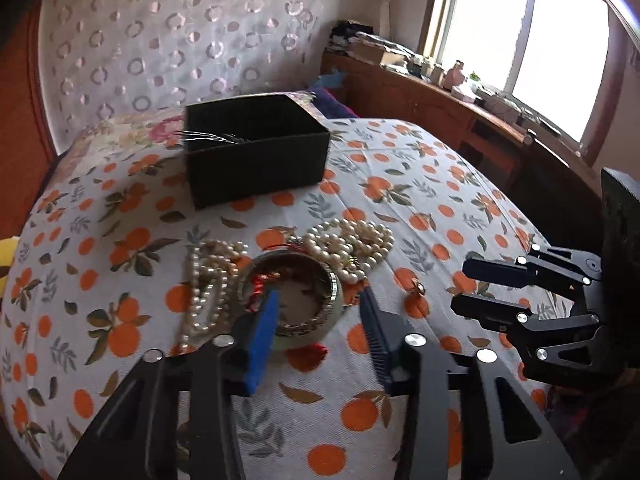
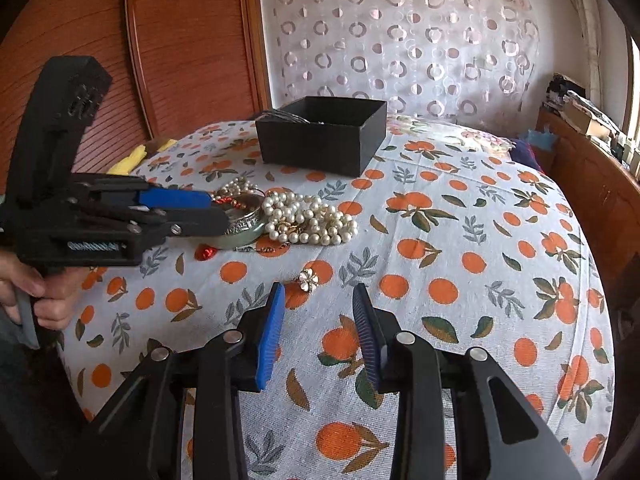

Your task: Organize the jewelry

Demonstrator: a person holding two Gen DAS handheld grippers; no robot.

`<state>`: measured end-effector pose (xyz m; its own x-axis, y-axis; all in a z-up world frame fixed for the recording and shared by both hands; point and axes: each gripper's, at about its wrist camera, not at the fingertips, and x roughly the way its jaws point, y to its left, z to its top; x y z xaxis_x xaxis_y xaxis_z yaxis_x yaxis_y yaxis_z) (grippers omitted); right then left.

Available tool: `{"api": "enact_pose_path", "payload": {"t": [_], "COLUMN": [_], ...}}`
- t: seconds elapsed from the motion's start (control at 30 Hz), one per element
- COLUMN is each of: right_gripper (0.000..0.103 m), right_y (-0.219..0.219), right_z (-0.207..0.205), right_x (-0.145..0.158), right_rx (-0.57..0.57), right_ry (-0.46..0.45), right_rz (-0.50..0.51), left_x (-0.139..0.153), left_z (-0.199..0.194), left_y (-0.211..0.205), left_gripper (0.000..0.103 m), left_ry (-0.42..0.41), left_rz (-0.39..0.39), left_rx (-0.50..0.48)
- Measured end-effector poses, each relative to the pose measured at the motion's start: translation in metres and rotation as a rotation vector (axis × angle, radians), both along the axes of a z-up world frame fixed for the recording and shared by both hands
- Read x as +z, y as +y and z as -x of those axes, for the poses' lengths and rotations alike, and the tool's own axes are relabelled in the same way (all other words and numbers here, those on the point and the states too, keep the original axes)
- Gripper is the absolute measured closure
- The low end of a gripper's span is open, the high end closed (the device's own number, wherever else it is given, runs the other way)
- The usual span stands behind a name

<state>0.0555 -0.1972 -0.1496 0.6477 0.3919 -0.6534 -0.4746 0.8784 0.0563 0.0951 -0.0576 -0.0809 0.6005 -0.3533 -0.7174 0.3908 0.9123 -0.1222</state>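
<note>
A pile of jewelry lies on the orange-print bedsheet (image 1: pixel 400 200): pearl strands (image 1: pixel 348 248) (image 2: pixel 308 220), a green bangle (image 1: pixel 292 300) (image 2: pixel 244 226) with a silver rim, and a small flower earring (image 1: pixel 419 287) (image 2: pixel 308 280). Behind them stands an open black box (image 1: pixel 256 160) (image 2: pixel 320 140). My left gripper (image 1: pixel 320 294) (image 2: pixel 218 210) is open astride the bangle's wall: the blue finger is inside the ring, the dark one outside with a gap. My right gripper (image 2: pixel 319 287) (image 1: pixel 460 286) is open, low over the sheet, with the earring just beyond its tips.
A red trinket (image 2: pixel 206 252) lies by the bangle. A person's hand (image 2: pixel 36 292) holds the left gripper's handle. A wooden cabinet (image 1: pixel 440 112) with clutter runs under the window at the right. A wooden panel (image 2: pixel 180 40) and a yellow object (image 2: pixel 132 160) are at the left.
</note>
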Motion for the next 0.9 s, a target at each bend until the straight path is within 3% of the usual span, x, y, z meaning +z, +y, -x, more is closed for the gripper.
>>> {"api": "enact_pose_path", "payload": {"t": [0.17,0.33,0.4,0.47,0.9], "right_gripper": [0.065,0.065,0.065,0.065,0.065], "right_y": [0.001,0.002,0.002,0.002,0.002], "right_z": [0.003,0.002,0.003,0.003,0.002], "right_x": [-0.002,-0.002,-0.002,-0.002,-0.003], "right_rx": [0.013,0.013,0.011,0.011,0.007], "right_ry": [-0.001,-0.003,-0.007,-0.009,0.004], "right_rz": [-0.005,-0.013,-0.009,-0.007,-0.005], "left_x": [-0.003,-0.010,-0.011,-0.009,0.020], "left_z": [-0.005,-0.015,-0.016,-0.014,0.021], "left_y": [-0.015,-0.018,-0.016,-0.014,0.009], "left_gripper": [0.070,0.080,0.084,0.097,0.099], "left_ry": [-0.002,0.022,0.021,0.012,-0.067], "left_rz": [-0.032,-0.055,-0.059,-0.042,0.026], "left_rx": [-0.024,-0.003,0.009,0.007,0.061]}}
